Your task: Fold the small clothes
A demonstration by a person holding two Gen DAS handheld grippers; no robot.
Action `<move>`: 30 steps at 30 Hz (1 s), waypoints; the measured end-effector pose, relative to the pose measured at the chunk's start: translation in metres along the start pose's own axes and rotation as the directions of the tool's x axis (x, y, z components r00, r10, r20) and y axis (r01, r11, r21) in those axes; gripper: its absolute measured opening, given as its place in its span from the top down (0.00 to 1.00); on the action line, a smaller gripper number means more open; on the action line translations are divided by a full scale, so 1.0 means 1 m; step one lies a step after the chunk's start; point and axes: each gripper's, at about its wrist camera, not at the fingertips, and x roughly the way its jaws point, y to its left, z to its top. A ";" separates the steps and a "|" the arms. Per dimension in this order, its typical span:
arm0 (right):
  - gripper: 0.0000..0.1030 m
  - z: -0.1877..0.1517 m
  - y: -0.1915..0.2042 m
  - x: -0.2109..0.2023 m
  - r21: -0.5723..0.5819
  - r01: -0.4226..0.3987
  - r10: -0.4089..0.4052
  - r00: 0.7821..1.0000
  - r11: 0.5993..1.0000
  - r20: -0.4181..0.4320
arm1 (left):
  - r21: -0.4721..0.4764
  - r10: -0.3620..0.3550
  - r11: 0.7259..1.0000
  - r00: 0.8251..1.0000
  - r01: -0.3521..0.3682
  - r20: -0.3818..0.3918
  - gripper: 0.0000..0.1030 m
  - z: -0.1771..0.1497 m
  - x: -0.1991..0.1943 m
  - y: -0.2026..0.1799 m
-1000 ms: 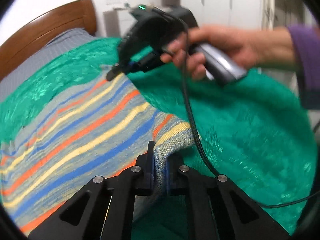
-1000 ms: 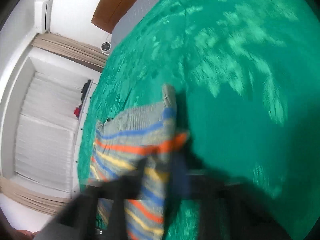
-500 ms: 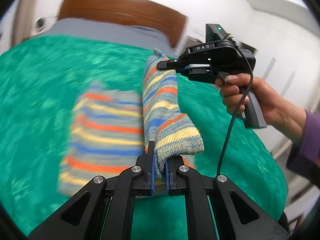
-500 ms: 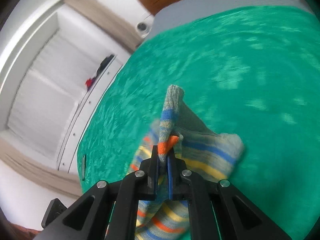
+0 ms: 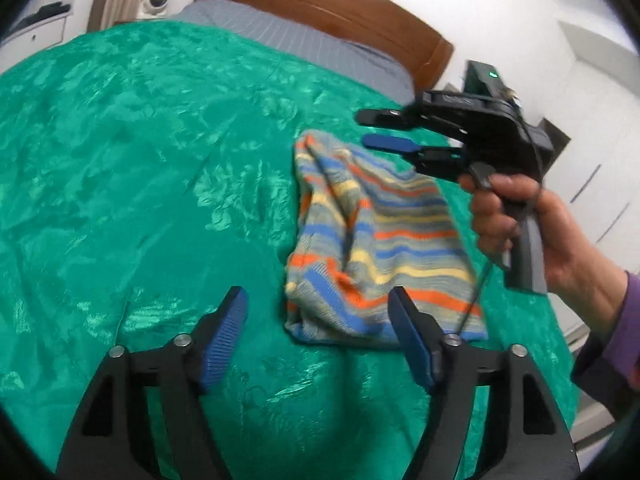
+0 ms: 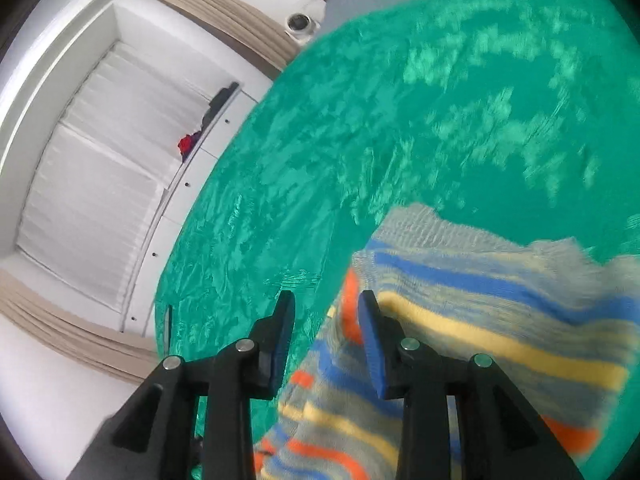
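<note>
A small striped knit garment (image 5: 372, 240), grey with blue, orange and yellow stripes, lies folded over itself on the green bedspread (image 5: 140, 184). My left gripper (image 5: 318, 304) is open and empty, just in front of the garment's near edge. My right gripper (image 5: 370, 128) shows in the left wrist view, open and empty, hovering above the garment's far end. In the right wrist view my right gripper (image 6: 326, 304) is open over the garment's left edge (image 6: 480, 320), holding nothing.
A wooden headboard (image 5: 320, 4) and grey striped sheet (image 5: 288, 36) lie at the far end of the bed. White cupboards (image 6: 100, 152) stand beside the bed. The bed's right edge (image 5: 560, 344) is close to the garment.
Both grippers were shut on the garment and carried its side over. Both have since opened and let it drop, folded, onto the bedspread.
</note>
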 end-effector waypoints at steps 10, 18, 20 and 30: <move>0.66 -0.109 0.039 -0.105 -0.332 0.277 -0.284 0.958 0.902 0.029 | 0.152 0.100 0.983 0.994 -0.106 0.051 0.32 0.007 0.011 -0.020; 0.66 -0.088 0.048 -0.084 -0.255 0.350 -0.368 0.930 0.901 -0.025 | 0.155 0.012 0.988 0.997 -0.024 0.077 0.33 -0.004 -0.018 -0.001; 0.66 -0.064 0.050 -0.070 -0.198 0.327 -0.346 0.936 0.924 -0.070 | 0.156 -0.036 0.987 0.996 0.023 0.076 0.39 0.001 -0.016 0.005; 0.94 -0.027 0.061 0.054 -0.286 0.356 -0.439 0.838 0.890 -0.324 | 0.281 -0.087 0.953 0.991 0.113 -0.103 0.98 0.019 0.048 -0.012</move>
